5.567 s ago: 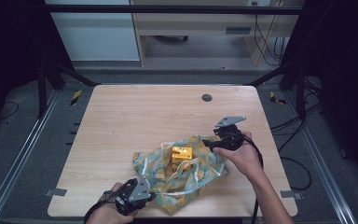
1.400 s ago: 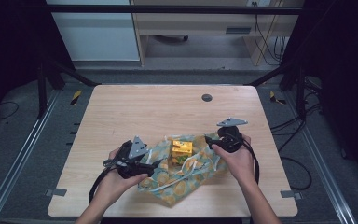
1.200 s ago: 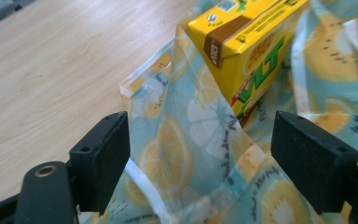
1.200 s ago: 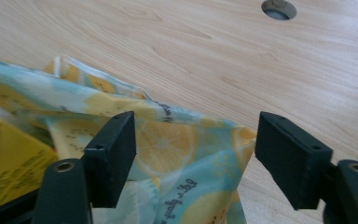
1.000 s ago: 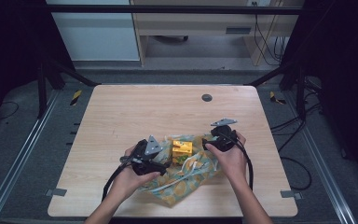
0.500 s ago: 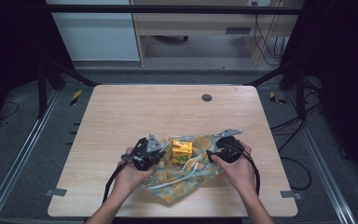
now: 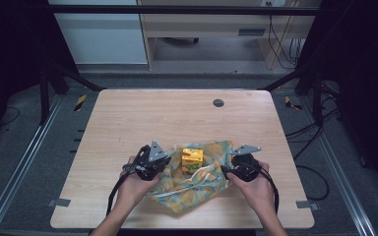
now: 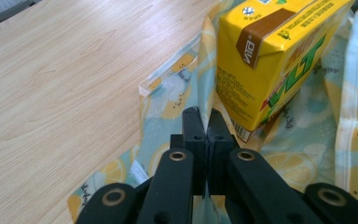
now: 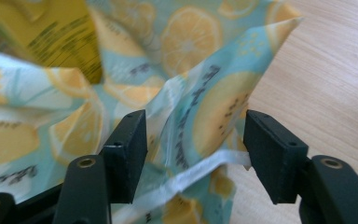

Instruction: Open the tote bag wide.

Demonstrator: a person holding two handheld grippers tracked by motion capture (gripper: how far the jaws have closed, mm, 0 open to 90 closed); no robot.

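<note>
A yellow drink carton (image 7: 192,160) stands on a lemon-print cloth (image 7: 192,189) spread near the table's front edge. My left gripper (image 7: 167,166) lies at the cloth's left side. In the left gripper view this gripper (image 8: 207,120) is shut on a raised fold of the cloth (image 8: 172,98), right beside the carton (image 8: 265,60). My right gripper (image 7: 224,170) is at the cloth's right side. In the right gripper view this gripper (image 9: 196,140) stands open around an upright fold of cloth (image 9: 214,107); its jaws have just been closing, and the pads stand apart from the fold.
The wooden table (image 7: 128,123) has a small dark round plug (image 7: 218,103) near its back edge. Black frame posts stand at both sides, and a pale cabinet is on the floor behind. A cable trails from each gripper toward the front edge.
My left hand has come up from the front left corner to the cloth's left side beside the carton. My right hand has slid nearer along the cloth's right edge.
</note>
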